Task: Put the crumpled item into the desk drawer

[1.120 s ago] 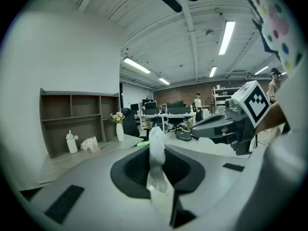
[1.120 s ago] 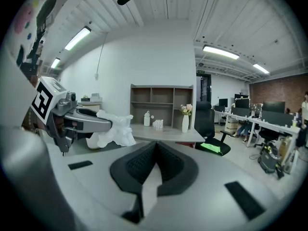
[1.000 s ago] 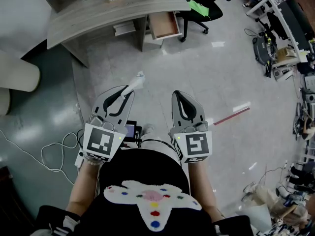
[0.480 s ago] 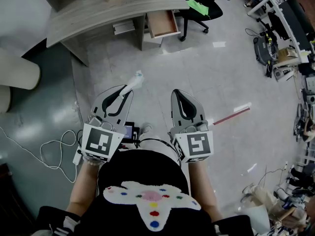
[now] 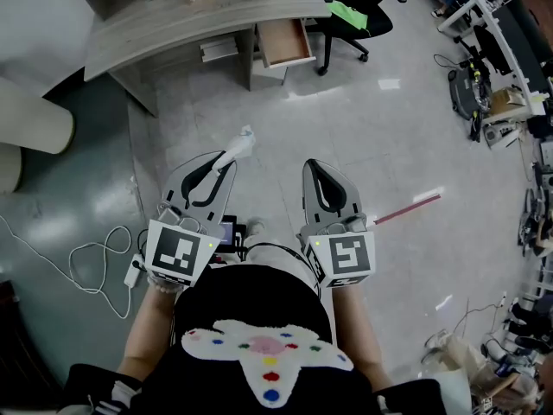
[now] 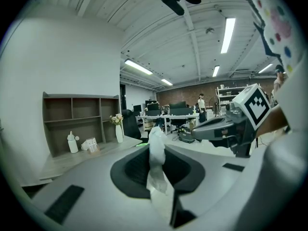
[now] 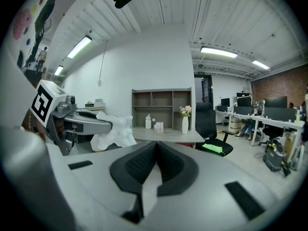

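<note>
Grasp done: your left gripper [image 5: 226, 157] has its jaws pinching the crumpled item [image 5: 241, 140]. Right gripper [image 5: 318, 164] jaws pressed together, empty. Open drawer [image 5: 288, 43] under the tabletop [image 5: 173, 26] lies at 12 o'clock, well apart. Walk-up and drop are likely what remain.

Left gripper [image 5: 226, 159] pinching crumpled tissue [image 5: 241, 141], right gripper [image 5: 321, 165] — closed, alongside

Left gripper [image 5: 223, 161] pinching crumpled white item [image 5: 241, 141], right gripper [image 5: 320, 167] closed (nothing in it), open desk drawer [image 5: 288, 43] ahead

The grey floor [image 5: 346, 137] carries a desk [image 5: 173, 24], an office chair [image 5: 352, 9] and a red strip [image 5: 407, 210].
</note>
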A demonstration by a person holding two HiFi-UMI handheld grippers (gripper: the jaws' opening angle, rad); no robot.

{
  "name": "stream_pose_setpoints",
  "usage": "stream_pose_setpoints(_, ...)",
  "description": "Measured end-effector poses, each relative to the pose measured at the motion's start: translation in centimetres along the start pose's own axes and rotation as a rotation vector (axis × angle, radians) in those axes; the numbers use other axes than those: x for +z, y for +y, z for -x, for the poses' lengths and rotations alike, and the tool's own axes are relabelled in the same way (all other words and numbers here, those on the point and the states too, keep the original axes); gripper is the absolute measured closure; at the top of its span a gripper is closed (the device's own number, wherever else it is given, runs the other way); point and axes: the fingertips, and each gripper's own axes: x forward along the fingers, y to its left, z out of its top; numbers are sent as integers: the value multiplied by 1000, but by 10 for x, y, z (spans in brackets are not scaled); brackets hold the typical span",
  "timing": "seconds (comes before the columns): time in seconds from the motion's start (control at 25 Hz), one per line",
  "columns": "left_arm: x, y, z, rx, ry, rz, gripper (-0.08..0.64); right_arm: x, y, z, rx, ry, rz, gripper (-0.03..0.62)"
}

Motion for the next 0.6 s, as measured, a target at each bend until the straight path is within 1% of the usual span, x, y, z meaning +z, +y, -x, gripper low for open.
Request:
stream_pose_setpoints(0.28,9,-12,-2,29,-53,-8,502,0,-11,12,3,-23,22,594)
stream_pose_setpoints(0.44,3,-13,-2,38,-45,-5,502,-2,-14,14,-4,-27,25,594)
stream_pose_setpoints(0.6,10,-14,-1,39,-75,-15,502,-5,-17,15,-13,-26,14,594)
